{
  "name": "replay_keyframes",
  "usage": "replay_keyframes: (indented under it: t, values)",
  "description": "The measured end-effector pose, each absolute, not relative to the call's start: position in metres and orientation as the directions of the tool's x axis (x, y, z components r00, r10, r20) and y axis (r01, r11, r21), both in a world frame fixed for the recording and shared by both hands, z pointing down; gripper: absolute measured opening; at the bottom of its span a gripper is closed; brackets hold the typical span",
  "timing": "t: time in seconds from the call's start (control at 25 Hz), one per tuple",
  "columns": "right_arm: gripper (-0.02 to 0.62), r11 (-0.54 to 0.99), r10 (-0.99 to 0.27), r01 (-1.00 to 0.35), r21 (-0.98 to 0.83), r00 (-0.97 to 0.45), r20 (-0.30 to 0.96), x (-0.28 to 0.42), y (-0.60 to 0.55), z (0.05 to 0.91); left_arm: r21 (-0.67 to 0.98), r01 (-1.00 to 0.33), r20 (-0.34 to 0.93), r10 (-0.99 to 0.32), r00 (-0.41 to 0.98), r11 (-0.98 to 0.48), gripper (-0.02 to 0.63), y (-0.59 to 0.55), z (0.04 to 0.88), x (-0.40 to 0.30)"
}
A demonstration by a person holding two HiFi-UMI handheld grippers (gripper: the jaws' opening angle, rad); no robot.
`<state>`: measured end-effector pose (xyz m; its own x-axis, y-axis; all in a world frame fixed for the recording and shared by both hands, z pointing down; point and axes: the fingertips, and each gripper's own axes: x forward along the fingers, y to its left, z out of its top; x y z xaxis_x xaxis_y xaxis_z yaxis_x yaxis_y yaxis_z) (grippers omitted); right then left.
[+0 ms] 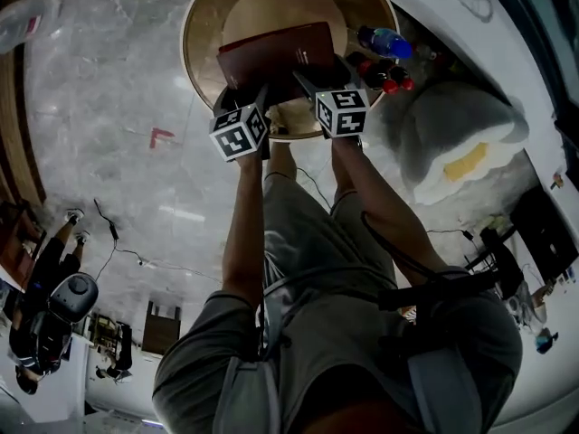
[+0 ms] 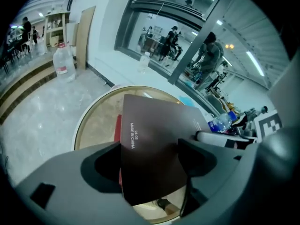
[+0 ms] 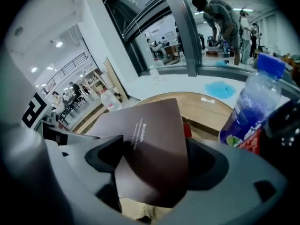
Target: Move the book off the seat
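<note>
A dark maroon book (image 1: 276, 52) hangs tilted over a round wooden seat (image 1: 204, 34). Both grippers hold it by its near edge. My left gripper (image 1: 246, 98) has the book's left corner between its jaws. My right gripper (image 1: 317, 84) has the right corner. In the left gripper view the book (image 2: 154, 144) fills the gap between the jaws of the left gripper (image 2: 150, 159), above the seat (image 2: 93, 125). The right gripper view shows the same book (image 3: 150, 144) spanning the right gripper (image 3: 152, 161). A red edge (image 2: 117, 128) shows behind the book.
Blue and red-capped bottles (image 1: 384, 48) stand right of the seat, and one blue bottle (image 3: 251, 107) is close to my right gripper. A grey and white cushion (image 1: 461, 143) lies on the floor at right. A large water jug (image 2: 63, 62) stands far left by a glass wall.
</note>
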<state>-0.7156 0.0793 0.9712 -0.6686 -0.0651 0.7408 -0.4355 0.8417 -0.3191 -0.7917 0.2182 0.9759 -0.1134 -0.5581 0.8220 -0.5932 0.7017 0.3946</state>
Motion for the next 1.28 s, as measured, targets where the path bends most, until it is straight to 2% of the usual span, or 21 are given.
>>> replay_keyframes:
  t: [0.16, 0.32, 0.44, 0.52, 0.68, 0.88, 1.28]
  values:
    - [0.394, 0.857, -0.113, -0.434, -0.278, -0.683, 0.721, -0.71, 0.086, 0.969, 0.394, -0.607, 0.776, -0.604, -0.183, 0.69, 0.374, 0.224, 0.974, -0.789]
    - [0.394, 0.871, -0.159, -0.447, -0.204, -0.649, 0.744, -0.709, 0.083, 0.968, 0.395, -0.623, 0.772, -0.612, -0.172, 0.674, 0.374, 0.223, 0.976, -0.791]
    - [0.394, 0.897, -0.233, -0.437, -0.072, -0.604, 0.762, -0.709, 0.08, 0.954, 0.278, -0.685, 0.779, -0.575, -0.249, 0.674, 0.374, 0.224, 0.961, -0.806]
    - [0.394, 0.907, -0.264, -0.42, -0.034, -0.629, 0.732, -0.716, 0.077, 0.93, 0.203, -0.7, 0.749, -0.569, -0.34, 0.685, 0.374, 0.22, 0.937, -0.819]
    - [0.394, 0.918, -0.274, -0.394, -0.049, -0.717, 0.641, -0.744, 0.065, 0.873, 0.171, -0.725, 0.638, -0.635, -0.435, 0.668, 0.374, 0.196, 0.877, -0.839]
    - [0.393, 0.917, -0.287, -0.395, -0.062, -0.759, 0.585, -0.76, 0.058, 0.799, 0.171, -0.753, 0.5, -0.714, -0.49, 0.636, 0.374, 0.185, 0.778, -0.848]
    - [0.393, 0.962, -0.236, -0.268, -0.055, -0.914, 0.331, -0.795, 0.054, 0.562, 0.115, -0.769, 0.25, -0.767, -0.59, 0.629, 0.374, 0.181, 0.543, -0.868]
